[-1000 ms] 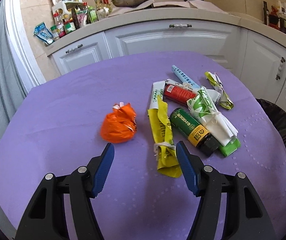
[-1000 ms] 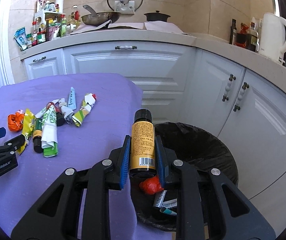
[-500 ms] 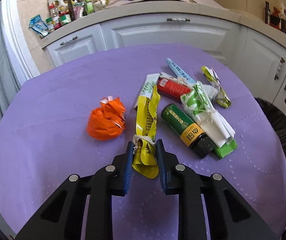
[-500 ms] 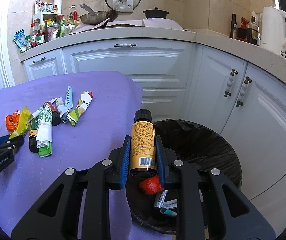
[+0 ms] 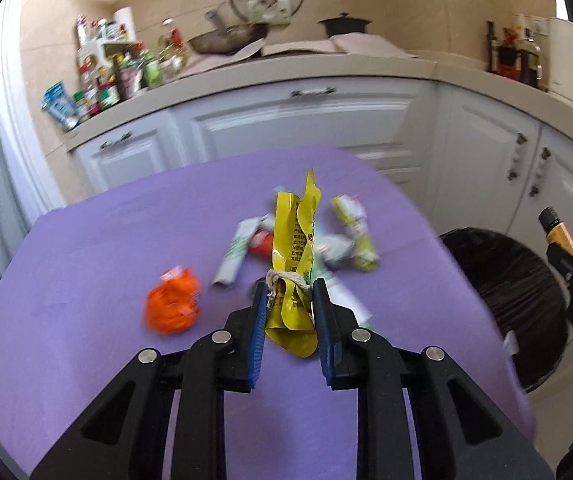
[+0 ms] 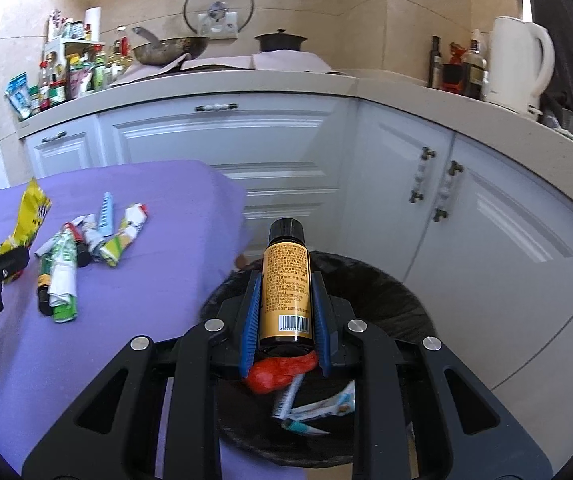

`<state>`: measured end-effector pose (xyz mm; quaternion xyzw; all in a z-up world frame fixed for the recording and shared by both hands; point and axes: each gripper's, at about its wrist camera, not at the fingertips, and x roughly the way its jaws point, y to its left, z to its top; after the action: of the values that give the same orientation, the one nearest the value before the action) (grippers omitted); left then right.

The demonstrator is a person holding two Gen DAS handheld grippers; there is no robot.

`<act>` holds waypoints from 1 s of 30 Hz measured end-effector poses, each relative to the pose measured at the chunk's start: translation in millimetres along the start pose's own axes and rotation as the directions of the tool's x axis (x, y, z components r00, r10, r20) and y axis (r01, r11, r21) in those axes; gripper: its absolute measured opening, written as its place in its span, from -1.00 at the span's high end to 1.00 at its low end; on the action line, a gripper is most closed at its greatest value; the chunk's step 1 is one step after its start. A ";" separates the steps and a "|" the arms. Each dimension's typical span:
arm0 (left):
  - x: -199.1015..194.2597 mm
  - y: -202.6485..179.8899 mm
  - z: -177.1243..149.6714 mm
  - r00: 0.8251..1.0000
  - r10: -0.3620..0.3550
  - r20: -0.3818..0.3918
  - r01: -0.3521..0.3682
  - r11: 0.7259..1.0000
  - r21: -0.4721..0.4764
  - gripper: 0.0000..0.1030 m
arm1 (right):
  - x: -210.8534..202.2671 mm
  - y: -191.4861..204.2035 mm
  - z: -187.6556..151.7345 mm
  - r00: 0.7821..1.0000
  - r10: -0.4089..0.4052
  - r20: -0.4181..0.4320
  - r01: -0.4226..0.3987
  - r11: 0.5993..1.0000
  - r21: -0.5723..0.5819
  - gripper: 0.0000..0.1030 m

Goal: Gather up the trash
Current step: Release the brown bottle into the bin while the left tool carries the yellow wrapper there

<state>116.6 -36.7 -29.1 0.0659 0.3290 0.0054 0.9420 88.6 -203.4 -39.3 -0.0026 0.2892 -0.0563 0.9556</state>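
Observation:
My left gripper (image 5: 289,294) is shut on a knotted yellow wrapper (image 5: 292,256) and holds it upright above the purple table (image 5: 86,240). It also shows at the left of the right wrist view (image 6: 30,212). My right gripper (image 6: 286,284) is shut on a small orange-labelled bottle (image 6: 285,288) with a black cap, held over the black-lined trash bin (image 6: 390,292). The bin holds a red wrapper (image 6: 278,372) and some tubes. An orange crumpled wrapper (image 5: 172,306) and a pile of tubes, wrappers and a green bottle (image 6: 66,264) lie on the table.
White cabinets (image 6: 226,144) run behind the table and bin. The counter holds spice jars (image 6: 62,80), a pan (image 6: 170,50), a black pot (image 6: 280,42) and a white kettle (image 6: 518,64). The bin (image 5: 498,280) stands at the table's right edge.
My left gripper closed on the yellow wrapper and lifted it off the table, tilting upward. My right gripper moved slightly further over the bin, still holding the bottle.

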 end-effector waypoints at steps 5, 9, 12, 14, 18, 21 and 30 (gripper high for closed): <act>-0.9 -36.3 8.5 0.997 -0.064 0.050 0.061 0.996 0.059 0.54 | -2.2 -21.1 0.8 0.998 -0.058 0.007 0.058 0.998 0.025 0.55; -2.1 -60.5 14.3 0.991 -0.107 0.077 0.100 0.990 0.096 0.54 | -2.0 -36.6 0.3 0.995 -0.098 0.010 0.098 0.994 0.042 0.55; 2.0 -78.0 16.8 0.988 -0.136 0.071 0.127 0.984 0.122 0.54 | -2.3 -46.1 -1.8 0.993 -0.119 0.010 0.119 0.992 0.051 0.55; 5.3 -86.2 16.8 0.988 -0.141 0.068 0.131 0.982 0.136 0.54 | -0.9 -51.3 -2.8 0.992 -0.128 0.007 0.127 0.990 0.055 0.55; 11.1 -100.1 17.5 0.987 -0.152 0.054 0.142 0.978 0.152 0.54 | 1.5 -60.2 -5.7 0.989 -0.145 0.000 0.144 0.987 0.064 0.55; 13.2 -108.5 16.7 0.987 -0.157 0.046 0.147 0.975 0.163 0.54 | 4.7 -65.7 -6.5 0.988 -0.153 -0.002 0.153 0.986 0.068 0.55; 29.3 -131.5 17.9 0.989 -0.149 0.002 0.146 0.970 0.196 0.20 | 18.0 -78.5 -6.9 0.980 -0.198 -0.011 0.198 0.976 0.091 0.35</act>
<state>146.3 -167.6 -50.2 0.1333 0.3240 -0.0975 0.9315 91.3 -283.2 -52.0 0.0123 0.2854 -0.1643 0.9442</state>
